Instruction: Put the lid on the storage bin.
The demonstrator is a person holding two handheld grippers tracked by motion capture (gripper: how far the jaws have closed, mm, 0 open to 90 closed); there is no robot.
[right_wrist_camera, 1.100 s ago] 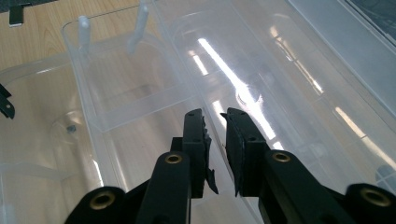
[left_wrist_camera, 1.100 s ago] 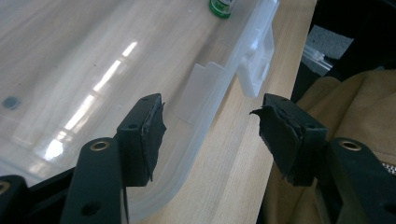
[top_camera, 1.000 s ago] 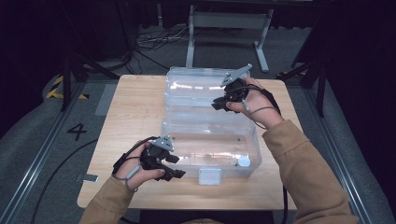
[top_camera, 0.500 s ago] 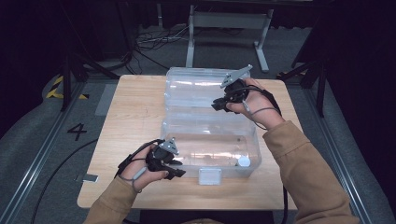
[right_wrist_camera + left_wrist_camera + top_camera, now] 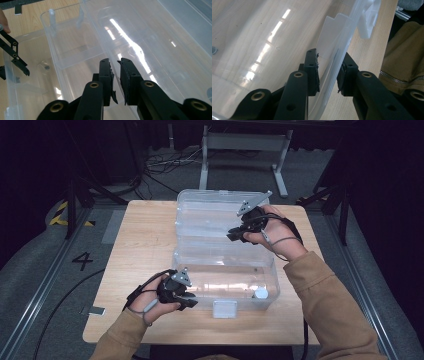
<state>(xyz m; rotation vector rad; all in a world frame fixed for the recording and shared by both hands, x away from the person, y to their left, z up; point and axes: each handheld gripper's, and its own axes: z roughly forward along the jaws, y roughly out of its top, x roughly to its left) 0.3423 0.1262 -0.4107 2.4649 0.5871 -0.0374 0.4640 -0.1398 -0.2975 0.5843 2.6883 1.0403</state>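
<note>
We judge the clear bin [image 5: 225,275] mid-handling: left gripper [image 5: 328,72] fingers straddle its near wall ungripped, right gripper [image 5: 115,75] fingers nearly pinch its far rim; next, close both.

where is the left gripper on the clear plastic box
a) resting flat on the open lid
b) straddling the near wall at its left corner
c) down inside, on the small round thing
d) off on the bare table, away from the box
b: in the left gripper view the left gripper has one jaw inside and one outside the wall of the clear plastic box, and the high view puts it at the box's near left corner.
</note>
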